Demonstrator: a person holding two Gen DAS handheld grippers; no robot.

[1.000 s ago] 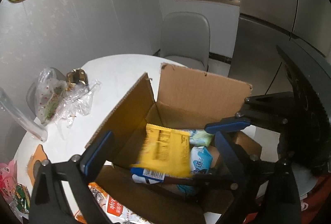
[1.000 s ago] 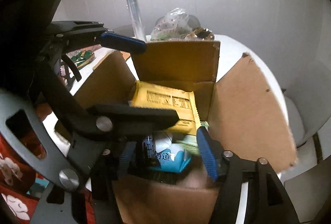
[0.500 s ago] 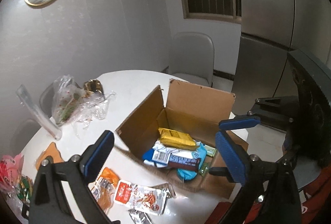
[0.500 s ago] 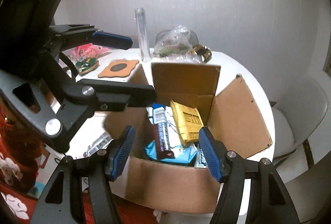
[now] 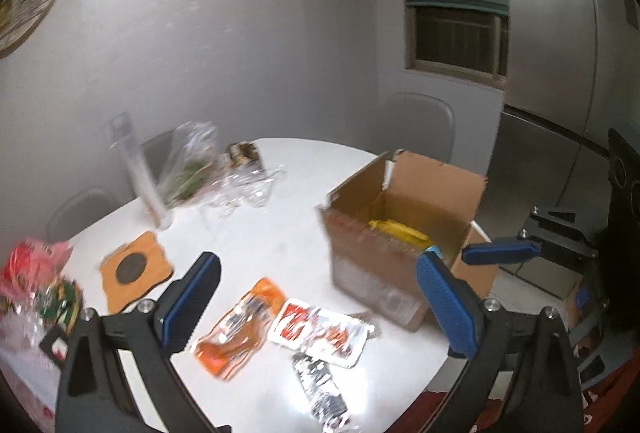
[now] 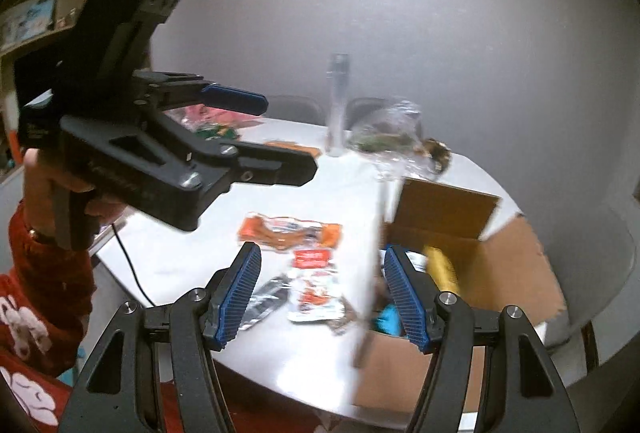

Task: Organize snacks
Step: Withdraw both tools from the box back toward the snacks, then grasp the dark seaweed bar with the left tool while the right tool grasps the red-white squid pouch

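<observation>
White round table (image 5: 280, 245): cardboard box (image 5: 404, 233) already holds a yellow packet (image 5: 396, 233) plus others. Orange pouch (image 5: 236, 321), red-white pouch (image 5: 320, 329) and silver packet (image 5: 320, 389) lie loose beside it, not yet boxed. Left gripper (image 5: 316, 309) and right gripper (image 6: 320, 293): fingers spread, nothing held.

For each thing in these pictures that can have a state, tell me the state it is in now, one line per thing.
cardboard box: flaps open, snacks inside.
yellow packet: lying in the box.
orange packet: flat on the table, outside the box.
red-and-white packet: flat on the table, sealed.
silver packet: flat on the table.
left gripper: open, holding nothing.
right gripper: open, holding nothing.
</observation>
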